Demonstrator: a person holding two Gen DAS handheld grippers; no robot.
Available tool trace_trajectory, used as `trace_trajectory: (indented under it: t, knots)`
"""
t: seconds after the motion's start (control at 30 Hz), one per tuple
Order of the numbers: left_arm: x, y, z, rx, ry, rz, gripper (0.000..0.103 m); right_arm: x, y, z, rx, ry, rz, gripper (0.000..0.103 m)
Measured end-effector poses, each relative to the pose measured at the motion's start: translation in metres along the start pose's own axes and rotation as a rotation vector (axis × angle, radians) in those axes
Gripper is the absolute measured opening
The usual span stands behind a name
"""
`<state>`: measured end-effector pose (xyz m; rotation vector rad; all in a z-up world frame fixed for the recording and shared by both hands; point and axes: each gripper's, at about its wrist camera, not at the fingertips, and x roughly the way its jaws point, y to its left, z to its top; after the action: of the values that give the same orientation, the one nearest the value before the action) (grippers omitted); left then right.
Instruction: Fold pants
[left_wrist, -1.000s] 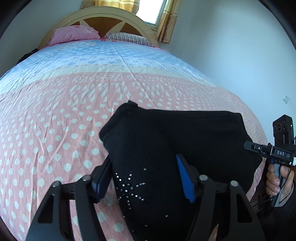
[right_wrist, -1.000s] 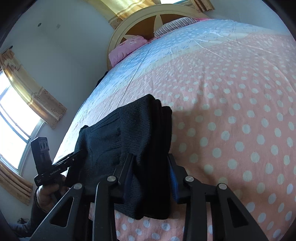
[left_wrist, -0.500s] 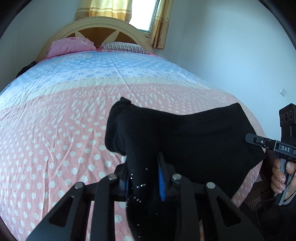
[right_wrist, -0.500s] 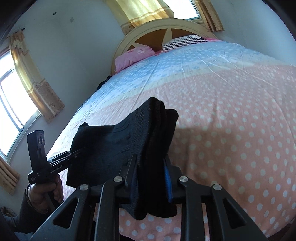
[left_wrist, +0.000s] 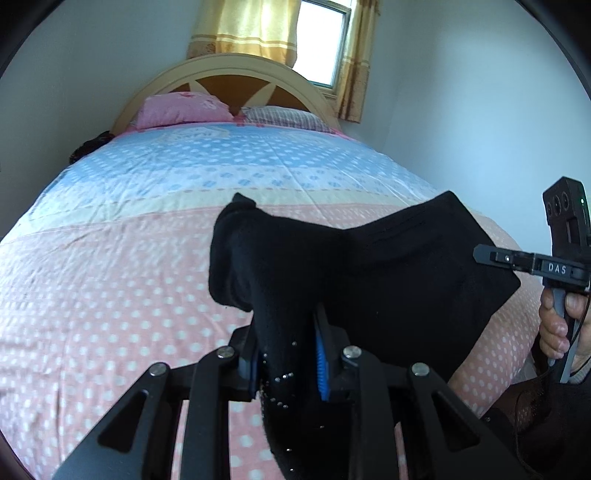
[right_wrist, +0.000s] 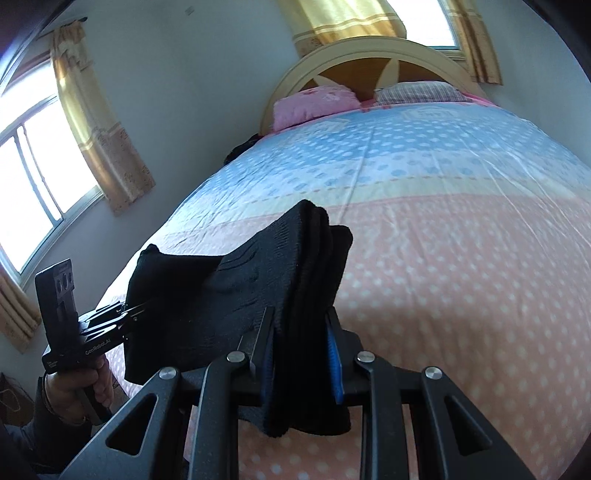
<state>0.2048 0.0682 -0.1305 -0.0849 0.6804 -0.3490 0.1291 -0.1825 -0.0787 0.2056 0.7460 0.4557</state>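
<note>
In the left wrist view we are pinching one bunched end of the black pants (left_wrist: 388, 280) in the left tool (left_wrist: 284, 358), its fingers closed tight on the cloth, which is hanging above the near part of the bed (left_wrist: 110, 295). In the right wrist view we are clamping the other, layered end in the right tool (right_wrist: 301, 350), likewise closed on fabric. If either grip is catching only some layers, the stack may be slipping apart and sagging unevenly.

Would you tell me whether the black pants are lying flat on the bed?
No: the black pants hang bunched between left gripper and right gripper.
</note>
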Motion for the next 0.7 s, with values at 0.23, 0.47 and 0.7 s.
trace_trajectory:
  t: [0.23, 0.47, 0.7]
  knots:
    - [-0.014, 0.037, 0.003, -0.031, -0.019, 0.083, 0.024, 0.043, 0.043, 0.028, -0.08, 0.032, 0.05, 0.025]
    - [-0.023, 0.067, 0.002, -0.054, -0.027, 0.147, 0.024, 0.085, 0.073, 0.043, -0.112, 0.06, 0.091, 0.025]
    - [-0.032, 0.092, -0.007, -0.091, -0.026, 0.194, 0.024, 0.122, 0.098, 0.051, -0.13, 0.083, 0.137, 0.025]
